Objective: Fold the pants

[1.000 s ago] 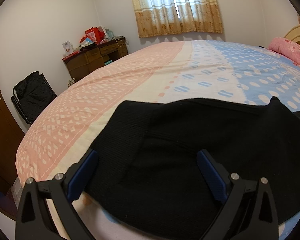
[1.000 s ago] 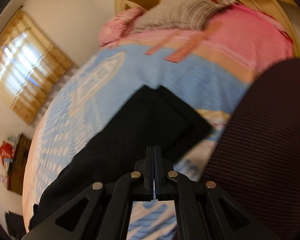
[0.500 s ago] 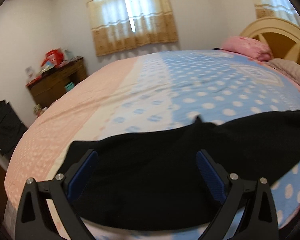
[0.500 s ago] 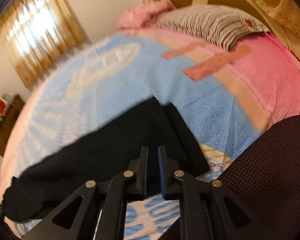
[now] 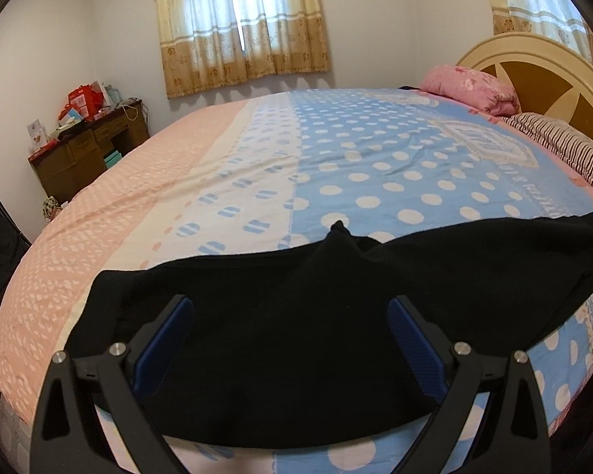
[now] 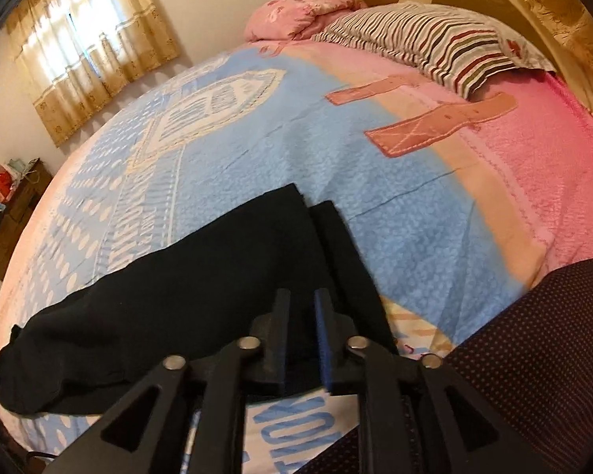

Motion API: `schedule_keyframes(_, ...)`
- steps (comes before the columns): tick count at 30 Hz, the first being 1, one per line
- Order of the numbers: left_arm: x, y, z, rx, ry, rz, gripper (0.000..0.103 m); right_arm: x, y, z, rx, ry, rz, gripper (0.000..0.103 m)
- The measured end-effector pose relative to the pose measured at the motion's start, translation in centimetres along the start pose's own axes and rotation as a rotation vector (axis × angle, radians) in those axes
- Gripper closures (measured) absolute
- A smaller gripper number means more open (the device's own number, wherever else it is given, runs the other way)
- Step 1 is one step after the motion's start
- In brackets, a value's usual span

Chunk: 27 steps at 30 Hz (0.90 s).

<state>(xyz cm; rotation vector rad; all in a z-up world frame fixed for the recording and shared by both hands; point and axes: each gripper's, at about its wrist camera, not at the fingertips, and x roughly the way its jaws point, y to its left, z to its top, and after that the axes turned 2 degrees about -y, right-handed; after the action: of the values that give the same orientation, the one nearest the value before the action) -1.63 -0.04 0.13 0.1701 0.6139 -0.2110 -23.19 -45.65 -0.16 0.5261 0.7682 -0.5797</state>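
The right claw [image 6: 301,304], clamped a second ago, is opening narrowly, releasing the black knit pants [image 5: 296,335] along the bed's [image 5: 375,166] near edge; the left claw [image 5: 288,339] hovers wide, empty.

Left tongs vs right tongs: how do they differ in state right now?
The left tongs stand wide open, blue pads far apart; the right tongs show only a narrow gap and are opening. The left tongs hover above the middle of the black pants; the right tongs sit over the pants' end nearest the striped pillow. Both point down at the pants; neither pinches fabric.
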Motion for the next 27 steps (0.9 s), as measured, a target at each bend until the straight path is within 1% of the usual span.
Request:
schedule_keyframes(1,0.0,0.0,0.0,-0.001,0.003,0.002,0.002,0.0,-0.1,-0.1,0.012,-0.007,0.02,0.056)
schedule_keyframes(2,0.1,0.0,0.0,-0.003,0.007,0.003,0.002,0.0,-0.1,-0.1,0.02,-0.007,0.025,0.054)
schedule_keyframes(4,0.3,0.2,0.0,-0.015,0.017,0.001,0.002,0.0,0.0,-0.2,0.016,-0.018,0.004,0.054)
schedule_keyframes(6,0.5,0.3,-0.1,-0.026,0.029,-0.004,0.002,-0.4,0.1,-0.2,0.0,-0.064,-0.03,0.054)
schedule_keyframes(9,0.5,0.4,-0.2,-0.028,0.035,-0.001,0.002,-0.7,0.1,0.1,-0.03,-0.084,-0.031,0.054)
schedule_keyframes(12,0.4,0.5,-0.2,-0.029,0.033,0.001,0.002,0.0,0.8,0.0,-0.081,-0.052,-0.047,0.055)
schedule_keyframes(14,0.4,0.5,-0.2,-0.033,0.034,-0.001,0.002,1.0,1.1,-0.2,-0.103,-0.006,-0.097,0.055)
schedule_keyframes(15,0.5,0.6,-0.2,-0.033,0.036,-0.003,0.002,1.3,1.1,-0.3,-0.109,0.011,-0.108,0.055)
schedule_keyframes(16,0.5,0.5,-0.3,-0.032,0.039,-0.004,0.002,1.9,1.1,-0.6,-0.115,0.033,-0.1,0.058)
schedule_keyframes(17,0.5,0.4,-0.3,-0.029,0.042,-0.004,0.002,2.2,1.1,-0.9,-0.117,0.044,-0.097,0.064)
schedule_keyframes(18,0.5,0.4,-0.3,-0.026,0.043,-0.004,0.002,2.2,1.1,-1.0,-0.118,0.041,-0.099,0.065)
schedule_keyframes(19,0.5,0.4,-0.3,-0.024,0.043,-0.004,0.002,2.1,1.1,-1.0,-0.115,0.039,-0.089,0.081)
schedule_keyframes(20,0.5,0.4,-0.3,-0.024,0.043,-0.003,0.002,2.0,1.1,-1.0,-0.106,0.045,-0.067,0.091)
schedule_keyframes(23,0.6,0.7,-0.3,-0.035,0.048,0.0,0.002,1.6,1.8,-1.1,-0.145,0.031,-0.094,0.092)
schedule_keyframes(27,0.5,1.1,-0.2,-0.051,0.047,-0.003,0.002,-0.9,2.4,-0.5,-0.158,-0.036,-0.087,0.093)
